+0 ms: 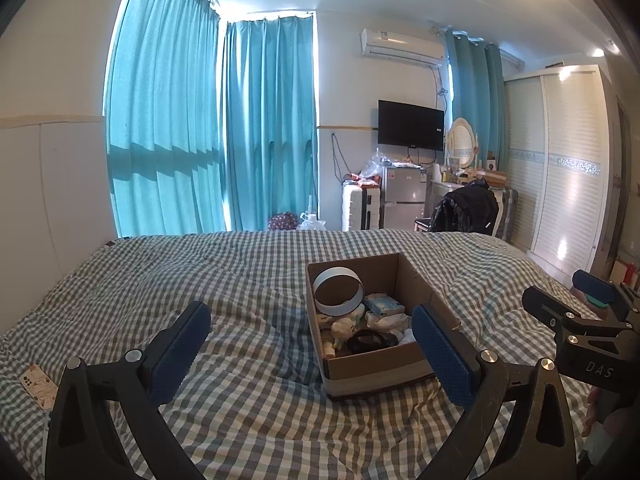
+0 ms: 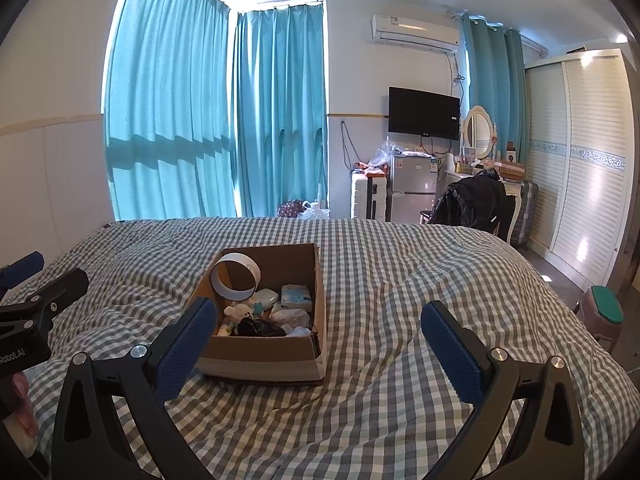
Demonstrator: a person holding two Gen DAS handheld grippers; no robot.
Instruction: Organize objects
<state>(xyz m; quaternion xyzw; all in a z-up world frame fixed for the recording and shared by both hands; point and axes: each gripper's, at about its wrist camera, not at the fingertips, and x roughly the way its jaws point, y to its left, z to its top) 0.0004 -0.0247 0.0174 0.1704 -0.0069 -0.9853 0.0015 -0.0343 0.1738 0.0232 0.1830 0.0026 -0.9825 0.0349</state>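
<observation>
Left gripper [image 1: 311, 334] and right gripper [image 2: 319, 334] hovering with fingers spread wide and empty, cardboard box [image 2: 264, 354] sitting on checked bed [image 2: 400, 280], small contents jumbled, phone case [image 1: 38, 386] partly cut off by left finger.

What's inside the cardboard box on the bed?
The cardboard box holds a white ring, a pale tissue pack, a small white plush toy and something black. Whatever lies beneath these, and behind the near wall, is hidden.

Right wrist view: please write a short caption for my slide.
Open right gripper hovers over checked bed before cardboard box of small items.
</observation>
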